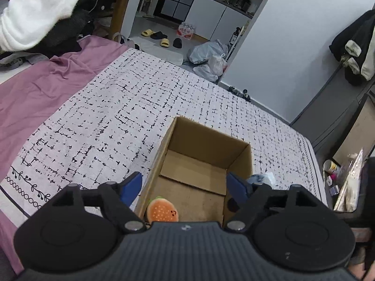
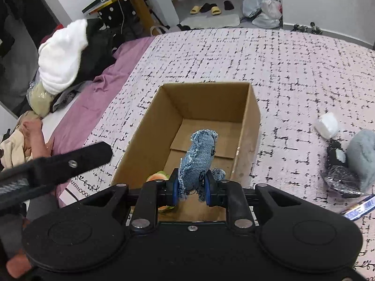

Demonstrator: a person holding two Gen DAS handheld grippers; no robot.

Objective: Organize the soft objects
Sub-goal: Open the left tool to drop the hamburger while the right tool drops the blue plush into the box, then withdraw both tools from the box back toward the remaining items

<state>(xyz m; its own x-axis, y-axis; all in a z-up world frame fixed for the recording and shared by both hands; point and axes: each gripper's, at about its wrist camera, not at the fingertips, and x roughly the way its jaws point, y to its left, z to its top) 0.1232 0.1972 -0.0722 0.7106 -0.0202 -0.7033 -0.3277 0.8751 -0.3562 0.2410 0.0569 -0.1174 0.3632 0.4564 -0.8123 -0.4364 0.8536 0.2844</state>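
An open cardboard box (image 1: 173, 140) (image 2: 140, 128) stands on the patterned bedspread. A small burger plush (image 1: 162, 211) (image 2: 157, 176) lies on the box floor at its near left corner. My left gripper (image 1: 185, 183) hangs open over the near end of the box, nothing between its blue pads. My right gripper (image 2: 191, 190) is shut on a blue denim soft toy (image 2: 200, 157), held above the near edge of the box; a bit of that toy (image 1: 262, 178) shows past the left gripper's right finger. The left gripper's black arm (image 2: 70, 164) crosses the right wrist view at the left.
On the bedspread to the right lie a grey plush (image 2: 362, 157), a white soft lump (image 2: 327, 125) and a black wrapped item (image 2: 339, 171). White and dark clothes (image 2: 63, 58) are piled on the purple sheet (image 1: 46, 82). A cluttered stand (image 1: 346, 182) is beside the bed.
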